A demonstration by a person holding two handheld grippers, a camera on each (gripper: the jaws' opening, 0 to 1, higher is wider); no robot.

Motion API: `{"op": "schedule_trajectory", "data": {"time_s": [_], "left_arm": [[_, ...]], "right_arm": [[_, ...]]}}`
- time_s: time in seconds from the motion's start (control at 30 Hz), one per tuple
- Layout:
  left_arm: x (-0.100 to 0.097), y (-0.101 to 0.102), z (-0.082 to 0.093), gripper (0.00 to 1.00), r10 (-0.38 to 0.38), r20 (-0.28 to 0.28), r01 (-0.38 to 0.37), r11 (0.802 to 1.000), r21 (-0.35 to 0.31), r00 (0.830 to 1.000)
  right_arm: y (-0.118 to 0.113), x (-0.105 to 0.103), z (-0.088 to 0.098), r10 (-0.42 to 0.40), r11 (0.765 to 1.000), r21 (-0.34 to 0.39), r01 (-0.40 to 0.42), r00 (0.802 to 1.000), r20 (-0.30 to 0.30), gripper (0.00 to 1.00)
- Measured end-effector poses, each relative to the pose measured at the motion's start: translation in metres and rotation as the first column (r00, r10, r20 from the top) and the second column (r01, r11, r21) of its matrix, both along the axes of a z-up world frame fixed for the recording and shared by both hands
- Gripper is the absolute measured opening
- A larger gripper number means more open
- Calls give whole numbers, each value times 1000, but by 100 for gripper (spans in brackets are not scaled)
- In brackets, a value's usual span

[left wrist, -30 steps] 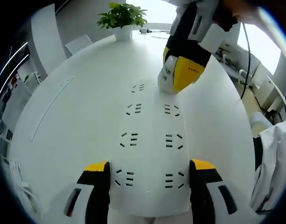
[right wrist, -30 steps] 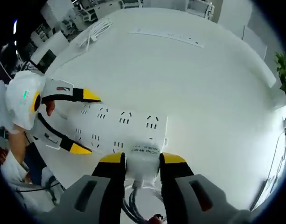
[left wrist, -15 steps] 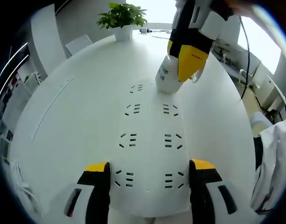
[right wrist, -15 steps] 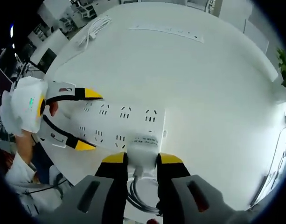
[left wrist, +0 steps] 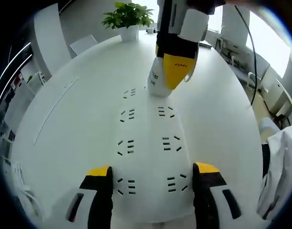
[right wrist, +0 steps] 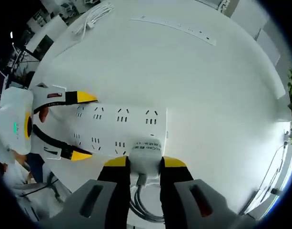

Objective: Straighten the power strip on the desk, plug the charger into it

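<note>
The white desk (left wrist: 65, 114) carries everything. The power strip (left wrist: 148, 148) lies flat on it, its near end between my left tongs (left wrist: 153, 176), whose jaws stand apart at either side of the strip. At the strip's far end my right tongs (right wrist: 138, 162) are clamped on the charger (right wrist: 146, 155), which touches the strip there.

small dark print showing on the white charger (left wrist: 157, 82) near the top centre of the left gripper view, too blurry to read, same print sitting on the charger (right wrist: 146, 151) at lower centre of the right gripper view, unreadable too
</note>
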State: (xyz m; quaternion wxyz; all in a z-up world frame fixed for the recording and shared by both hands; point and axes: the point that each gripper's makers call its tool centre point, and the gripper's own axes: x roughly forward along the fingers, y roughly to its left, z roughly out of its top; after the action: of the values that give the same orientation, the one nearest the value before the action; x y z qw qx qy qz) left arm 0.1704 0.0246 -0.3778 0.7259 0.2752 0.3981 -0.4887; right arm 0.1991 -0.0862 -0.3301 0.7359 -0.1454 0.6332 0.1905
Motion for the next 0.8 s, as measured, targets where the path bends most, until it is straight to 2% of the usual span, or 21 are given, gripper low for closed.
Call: {"op": "schedule_trajectory", "data": {"time_s": [0.13, 0.3, 0.43, 0.8], "left_arm": [[1, 0, 0, 68, 18, 2, -18, 1000, -4, 1000], [1, 0, 0, 68, 34, 1, -34, 999, -3, 999], [2, 0, 0, 68, 51, -3, -51, 999, -2, 999], [2, 0, 0, 69, 74, -8, -74, 997, -11, 997]], "right_arm": [[2, 6, -2, 28, 999, -20, -29, 999, -21, 20], [-3, 8, -6, 10, 1000, -13, -10, 1000, -22, 20], [-2, 13, -8, 32, 999, 12, -32, 999, 30, 22], [0, 15, -11, 20, 999, 46, -23, 997, 72, 24]]}}
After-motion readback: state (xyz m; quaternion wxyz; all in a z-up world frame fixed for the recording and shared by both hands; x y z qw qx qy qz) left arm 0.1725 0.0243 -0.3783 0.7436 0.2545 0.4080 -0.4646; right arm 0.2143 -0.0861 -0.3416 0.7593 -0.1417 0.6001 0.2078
